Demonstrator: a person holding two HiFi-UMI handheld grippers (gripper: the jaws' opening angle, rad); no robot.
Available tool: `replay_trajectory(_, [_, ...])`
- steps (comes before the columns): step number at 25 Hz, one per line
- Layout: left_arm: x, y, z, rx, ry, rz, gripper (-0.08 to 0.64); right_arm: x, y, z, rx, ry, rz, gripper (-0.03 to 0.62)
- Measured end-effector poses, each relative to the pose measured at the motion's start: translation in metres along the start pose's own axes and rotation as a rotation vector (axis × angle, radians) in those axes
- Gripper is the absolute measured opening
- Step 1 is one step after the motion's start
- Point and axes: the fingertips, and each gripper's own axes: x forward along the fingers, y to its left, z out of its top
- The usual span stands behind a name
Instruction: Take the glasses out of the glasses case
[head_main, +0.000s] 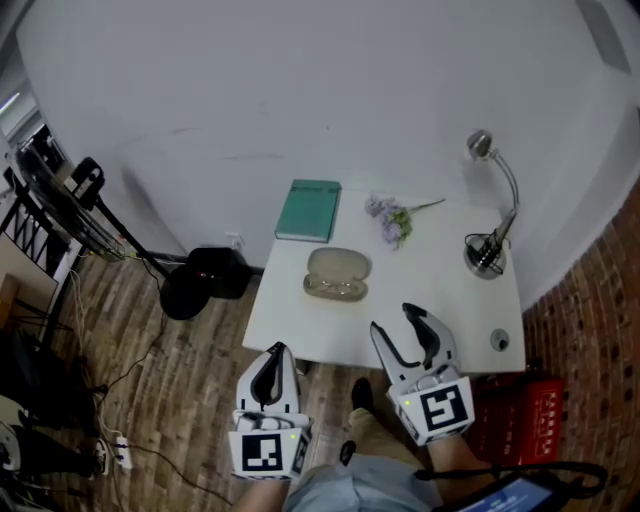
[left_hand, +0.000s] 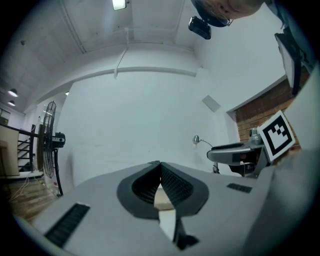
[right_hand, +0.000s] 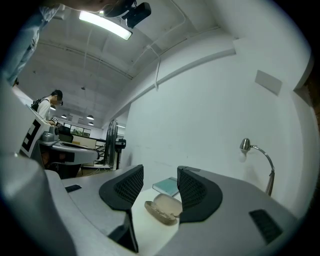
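Surface (head_main: 430, 265): white, against a pale wall, carrying everything below.
Right hand-held gripper (head_main: 392, 320): over the surface's near edge. Its jaws are spread wide with nothing pinched and nothing touched. In the right gripper view (right_hand: 160, 172) the glasses case shows through the gap, farther back and clearly apart.
Left hand-held gripper (head_main: 278, 347): just off the surface's near left corner, above the wooden floor (head_main: 150, 400). Its jaws are pressed together at the tips (left_hand: 160, 164) and it is empty.
Desk lamp (head_main: 484, 254): at the far right, with a curved neck.
Teal book (head_main: 310, 210): lying flat at the back, just behind the case.
Glasses case (head_main: 337, 273): beige, lid open, mid-surface, left of centre (right_hand: 162, 207).
Glasses (head_main: 335, 288): faintly visible, lying in the case's nearer half.
Flower sprig (head_main: 392, 218): between the book and the lamp.
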Motion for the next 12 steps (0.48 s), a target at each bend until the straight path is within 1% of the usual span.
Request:
replay_trajectory(3, [0.030,0.007,-0.003,0.015,0.024,0.014,0.006,0.024,-0.016,-0.010,0.014,0.012,0.005,0.225])
replay_trajectory(7, [0.077,0.025,-0.009,0.026,0.046,0.042,0.006,0.070,-0.037,-0.026,0.024,0.027,0.034,0.224])
replay_trajectory(9, [0.098,0.034,-0.009,0.039,0.054,0.059,0.006,0.094,-0.045,-0.031,0.040,0.025,0.054,0.221])
replay_trajectory(12, [0.135,0.045,-0.008,0.056,0.069,0.065,0.006,0.133,-0.062,-0.032,0.046,0.009,0.081,0.216])
